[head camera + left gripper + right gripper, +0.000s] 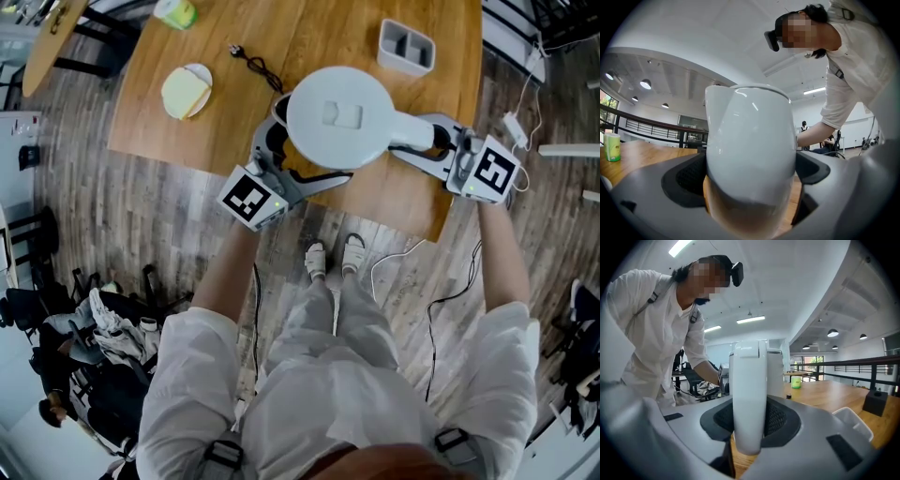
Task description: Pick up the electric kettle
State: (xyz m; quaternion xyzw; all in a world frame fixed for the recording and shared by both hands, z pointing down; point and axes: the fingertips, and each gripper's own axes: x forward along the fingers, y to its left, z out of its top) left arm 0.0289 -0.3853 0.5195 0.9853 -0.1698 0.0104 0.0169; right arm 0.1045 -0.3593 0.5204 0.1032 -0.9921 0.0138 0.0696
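Head view, left to right. **Left gripper** (292, 155), centre-left of the frame, marker cube toward the lower left. Its jaws straddle the lower-left flank of the **electric kettle** (337, 117). In the left gripper view the white body (750, 154) fills the gap from pad to pad, so this claw reads as closed on the body. The spout lip (711, 98) shows at the body's upper left.

The kettle sits at upper centre, lid up, over the near edge of the wooden table (169, 141). Whether its base rests on the wood or is clear of it cannot be made out.

The **handle** (412, 131) projects from the body toward the right of the frame. It gives the kettle a long axis that runs almost straight across the picture, from one claw to the other.

**Right gripper** (439, 145), centre-right, marker cube at its outer end. In the right gripper view the upright handle (750, 399) stands squarely between the dark pads, which meet its two sides, so this claw is clamped on the handle.

Governing relation: the kettle lies between the two claws, to the right of the left one and to the left of the right one. The right hand is on the handle and the left steadies the body. The lift probably depends on both rising together, so that the handle-to-body axis stays level.
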